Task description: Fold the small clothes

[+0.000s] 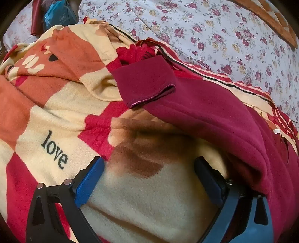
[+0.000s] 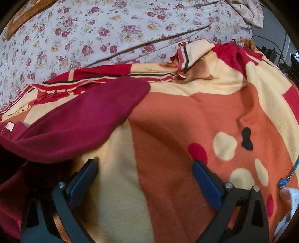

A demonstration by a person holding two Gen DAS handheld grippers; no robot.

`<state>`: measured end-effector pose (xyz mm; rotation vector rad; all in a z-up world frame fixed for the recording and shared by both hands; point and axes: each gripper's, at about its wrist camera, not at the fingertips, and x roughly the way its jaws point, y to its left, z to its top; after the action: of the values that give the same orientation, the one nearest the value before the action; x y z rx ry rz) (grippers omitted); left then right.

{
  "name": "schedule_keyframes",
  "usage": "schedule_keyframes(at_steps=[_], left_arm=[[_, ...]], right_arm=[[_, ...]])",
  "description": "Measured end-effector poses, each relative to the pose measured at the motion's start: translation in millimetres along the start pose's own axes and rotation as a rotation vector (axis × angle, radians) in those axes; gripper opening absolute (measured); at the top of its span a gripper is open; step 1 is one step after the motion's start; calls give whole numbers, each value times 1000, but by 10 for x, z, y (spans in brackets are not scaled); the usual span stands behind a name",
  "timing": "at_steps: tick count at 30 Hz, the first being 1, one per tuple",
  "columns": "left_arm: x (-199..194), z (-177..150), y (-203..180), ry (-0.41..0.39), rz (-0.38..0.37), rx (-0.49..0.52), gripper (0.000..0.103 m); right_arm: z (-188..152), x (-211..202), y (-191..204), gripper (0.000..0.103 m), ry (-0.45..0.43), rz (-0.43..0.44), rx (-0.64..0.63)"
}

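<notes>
A maroon fleece garment lies on a patterned blanket. One sleeve stretches up and left, ending in an open cuff. My left gripper is open above bare blanket, with its right finger close beside the garment's edge. In the right wrist view the other sleeve runs from the left edge up toward the middle. A white label shows at the far left. My right gripper is open over the blanket, and its left finger sits just below that sleeve. Neither gripper holds anything.
A floral bedsheet covers the bed beyond the blanket. A blue packet lies at the top left. Cables show at the far right, a folded blanket corner sticks up, and a fingertip with a white sleeve is at the right edge.
</notes>
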<state>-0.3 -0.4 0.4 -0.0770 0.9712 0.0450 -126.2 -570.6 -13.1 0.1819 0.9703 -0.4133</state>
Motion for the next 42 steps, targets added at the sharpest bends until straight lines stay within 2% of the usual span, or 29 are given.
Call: schedule_keyframes(at_steps=[4,6,8,11,14,20,22,25,33,36,42], left_arm=[[-90,-18,-5,14,8,1,77],[-205,-90,61,11,-1,-1,68],[-329,-202,128,4,-9,-3,66],[-456,-190,99,3,-15,21,66],[-688,-254,38,-44,-19,58,66],[-1035,-392,-171,-84,-100,105,66],[-1116,-455,-265,-95,-113,126,66],[-1220,-505,-405,-105,-128,153,66],[-1431,-557,-789,-106,-146,194,66],[-1489,-571,-882,-101,-159,198,66],[-1633,-600,-1024,-116,-167,217,66]], right_arm=[[4,-7,-12,103,0,3,2],[8,-13,-14,103,0,3,2],[0,-1,-10,103,0,3,2],[-1,0,-11,103,0,3,2],[1,-1,-9,103,0,2,2],[-25,-88,-23,102,9,11,-10],[-42,-218,-44,101,-2,4,-17],[-143,-568,-98,100,-79,-7,-26],[-355,-1415,-170,101,-135,-39,-122],[-429,-1675,-145,101,-134,-40,-171],[-488,-2143,-62,101,-108,22,-263]])
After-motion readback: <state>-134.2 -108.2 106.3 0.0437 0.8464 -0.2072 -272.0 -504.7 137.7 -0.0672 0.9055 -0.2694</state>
